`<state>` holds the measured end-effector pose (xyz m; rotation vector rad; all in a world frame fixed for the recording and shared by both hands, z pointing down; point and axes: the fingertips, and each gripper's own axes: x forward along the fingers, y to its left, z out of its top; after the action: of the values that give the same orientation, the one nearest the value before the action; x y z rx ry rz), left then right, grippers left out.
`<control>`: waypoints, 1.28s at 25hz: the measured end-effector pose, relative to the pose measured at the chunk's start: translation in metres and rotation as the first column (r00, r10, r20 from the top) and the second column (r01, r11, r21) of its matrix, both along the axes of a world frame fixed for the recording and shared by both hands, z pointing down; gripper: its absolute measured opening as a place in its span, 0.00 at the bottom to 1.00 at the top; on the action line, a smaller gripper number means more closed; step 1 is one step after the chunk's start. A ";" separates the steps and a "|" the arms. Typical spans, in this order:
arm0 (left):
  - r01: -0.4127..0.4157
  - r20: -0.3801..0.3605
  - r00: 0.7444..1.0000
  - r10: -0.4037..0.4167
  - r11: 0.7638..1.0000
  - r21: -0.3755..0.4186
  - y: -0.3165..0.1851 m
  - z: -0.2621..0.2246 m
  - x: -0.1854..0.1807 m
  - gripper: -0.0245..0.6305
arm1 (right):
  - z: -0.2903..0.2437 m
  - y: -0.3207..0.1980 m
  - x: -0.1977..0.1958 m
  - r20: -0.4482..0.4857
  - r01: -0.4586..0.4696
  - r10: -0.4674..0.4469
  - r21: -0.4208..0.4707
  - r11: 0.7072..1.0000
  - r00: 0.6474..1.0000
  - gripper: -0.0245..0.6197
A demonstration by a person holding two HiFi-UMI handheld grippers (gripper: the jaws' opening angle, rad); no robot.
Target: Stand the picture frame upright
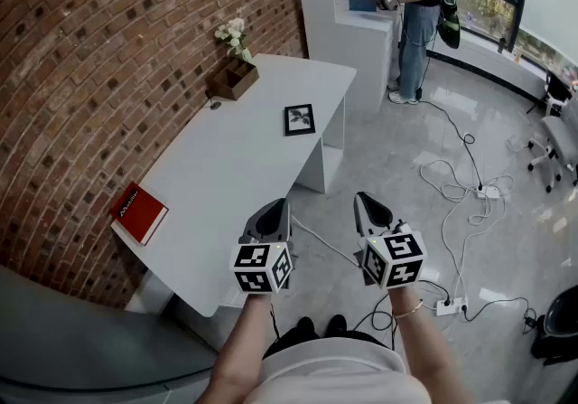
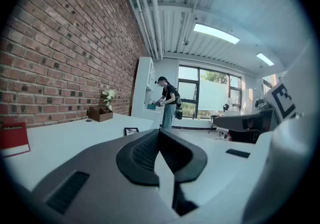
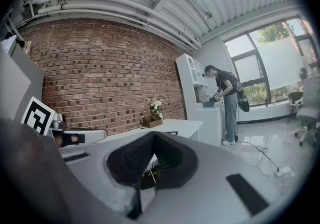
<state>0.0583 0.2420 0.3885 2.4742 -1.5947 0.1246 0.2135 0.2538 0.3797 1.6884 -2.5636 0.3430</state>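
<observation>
A small black picture frame (image 1: 300, 118) lies flat on the white table (image 1: 235, 167), toward its far right side; it also shows as a dark frame (image 2: 131, 131) in the left gripper view. My left gripper (image 1: 269, 217) is shut and empty, held above the floor just off the table's near right edge. My right gripper (image 1: 372, 210) is shut and empty too, over the floor to the right of the left one. Both are well short of the frame. Each gripper carries a marker cube (image 1: 263, 267).
A red book (image 1: 138, 212) lies at the table's near left corner. A wooden box with white flowers (image 1: 235, 75) stands at the far end by the brick wall. Cables and power strips (image 1: 470, 190) lie on the floor. A person (image 1: 418, 4) stands at a white counter beyond.
</observation>
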 end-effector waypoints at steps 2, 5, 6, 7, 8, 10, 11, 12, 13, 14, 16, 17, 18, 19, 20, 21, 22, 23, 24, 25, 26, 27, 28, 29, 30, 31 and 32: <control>0.000 0.004 1.000 0.000 1.000 0.002 0.002 -0.001 0.001 0.03 | 0.000 0.003 0.000 0.000 0.009 -0.009 0.001 1.000 1.000 0.04; 0.002 0.005 1.000 -0.002 1.000 0.000 0.011 0.002 0.003 0.03 | 0.004 0.012 0.001 0.009 0.022 -0.022 -0.005 1.000 1.000 0.04; 0.003 0.005 1.000 -0.003 1.000 -0.002 0.014 0.003 0.003 0.03 | 0.005 0.017 0.001 0.017 0.024 -0.024 -0.006 1.000 1.000 0.04; 0.005 0.005 1.000 -0.005 1.000 -0.004 0.017 0.004 0.004 0.03 | 0.006 0.020 0.003 0.027 0.025 -0.024 -0.004 1.000 0.999 0.04; 0.007 0.007 1.000 -0.007 1.000 -0.005 0.018 0.006 0.004 0.03 | 0.006 0.022 0.004 0.036 0.024 -0.024 -0.001 1.000 0.999 0.04; 0.015 0.012 1.000 -0.015 1.000 -0.011 0.021 0.008 0.003 0.03 | 0.005 0.024 0.006 0.053 0.020 -0.021 0.005 1.000 0.998 0.04; 0.021 0.015 1.000 -0.020 1.000 -0.015 0.022 0.009 0.001 0.03 | 0.005 0.024 0.007 0.061 0.016 -0.017 0.007 1.000 0.998 0.04; 0.028 0.018 0.999 -0.027 0.999 -0.018 0.023 0.011 0.000 0.03 | 0.005 0.024 0.009 0.069 0.011 -0.011 0.009 1.000 0.998 0.04; 0.035 0.020 0.999 -0.035 0.999 -0.021 0.023 0.012 -0.001 0.03 | 0.004 0.024 0.012 0.077 0.003 -0.004 0.010 1.000 0.997 0.05; 0.041 0.020 0.999 -0.041 0.999 -0.024 0.024 0.013 -0.002 0.04 | 0.004 0.023 0.014 0.085 -0.005 0.004 0.008 1.000 0.996 0.05; 0.048 0.017 0.999 -0.047 0.999 -0.026 0.024 0.013 -0.004 0.11 | 0.005 0.021 0.018 0.100 -0.019 0.019 0.001 1.000 0.995 0.06; 0.048 0.017 0.999 -0.048 0.999 -0.024 0.025 0.013 -0.004 0.13 | 0.006 0.021 0.020 0.104 -0.025 0.026 -0.003 1.000 0.994 0.07; 0.047 0.018 0.999 -0.047 0.999 -0.021 0.025 0.013 -0.004 0.14 | 0.007 0.020 0.021 0.107 -0.030 0.030 -0.007 1.000 0.994 0.09; 0.047 0.020 0.999 -0.046 0.999 -0.018 0.024 0.012 -0.005 0.16 | 0.008 0.020 0.022 0.111 -0.032 0.033 -0.010 0.999 0.993 0.09; 0.046 0.022 0.999 -0.046 0.999 -0.017 0.023 0.012 -0.005 0.17 | 0.009 0.019 0.022 0.115 -0.032 0.034 -0.014 0.999 0.993 0.11; 0.047 0.022 0.999 -0.046 0.999 -0.018 0.022 0.013 -0.006 0.17 | 0.010 0.017 0.022 0.120 -0.031 0.033 -0.021 0.999 0.992 0.14; 0.048 0.021 0.999 -0.047 0.999 -0.021 0.021 0.013 -0.007 0.18 | 0.011 0.015 0.022 0.123 -0.028 0.031 -0.029 0.999 0.992 0.14; 0.049 0.019 0.999 -0.049 0.998 -0.025 0.019 0.014 -0.008 0.18 | 0.012 0.014 0.021 0.125 -0.024 0.028 -0.037 0.999 0.992 0.16; 0.050 0.017 0.999 -0.050 0.998 -0.029 0.018 0.015 -0.009 0.19 | 0.013 0.011 0.019 0.125 -0.019 0.025 -0.045 0.999 0.992 0.17; 0.051 0.014 0.999 -0.051 0.998 -0.033 0.015 0.016 -0.011 0.19 | 0.015 0.009 0.017 0.123 -0.014 0.020 -0.052 0.999 0.992 0.17; 0.051 0.010 0.999 -0.051 0.998 -0.037 0.012 0.018 -0.013 0.19 | 0.017 0.005 0.014 0.121 -0.010 0.017 -0.059 0.998 0.993 0.18; 0.052 0.005 0.999 -0.052 0.998 -0.041 0.007 0.020 -0.015 0.19 | 0.019 0.001 0.012 0.117 -0.007 0.014 -0.065 0.998 0.993 0.18; 0.054 0.000 0.999 -0.054 0.998 -0.044 0.002 0.022 -0.017 0.19 | 0.021 -0.004 0.010 0.112 -0.005 0.012 -0.070 0.998 0.994 0.18; 0.058 -0.004 0.998 -0.058 0.997 -0.046 -0.005 0.024 -0.019 0.20 | 0.023 -0.010 0.008 0.107 -0.002 0.010 -0.075 0.997 0.994 0.19; 0.062 -0.009 0.998 -0.063 0.997 -0.047 -0.013 0.025 -0.022 0.21 | 0.025 -0.017 0.006 0.104 0.003 0.006 -0.080 0.997 0.995 0.19; 0.066 -0.014 0.998 -0.067 0.997 -0.048 -0.021 0.025 -0.024 0.21 | 0.026 -0.024 0.004 0.104 0.008 0.001 -0.085 0.996 0.995 0.19; 0.068 -0.019 0.997 -0.069 0.997 -0.048 -0.031 0.024 -0.025 0.22 | 0.028 -0.032 0.003 0.106 0.011 -0.002 -0.090 0.996 0.994 0.19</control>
<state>0.0332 0.2111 0.4130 2.3743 -1.6467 0.1242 0.2162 0.2215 0.4073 1.6736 -2.5820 0.5537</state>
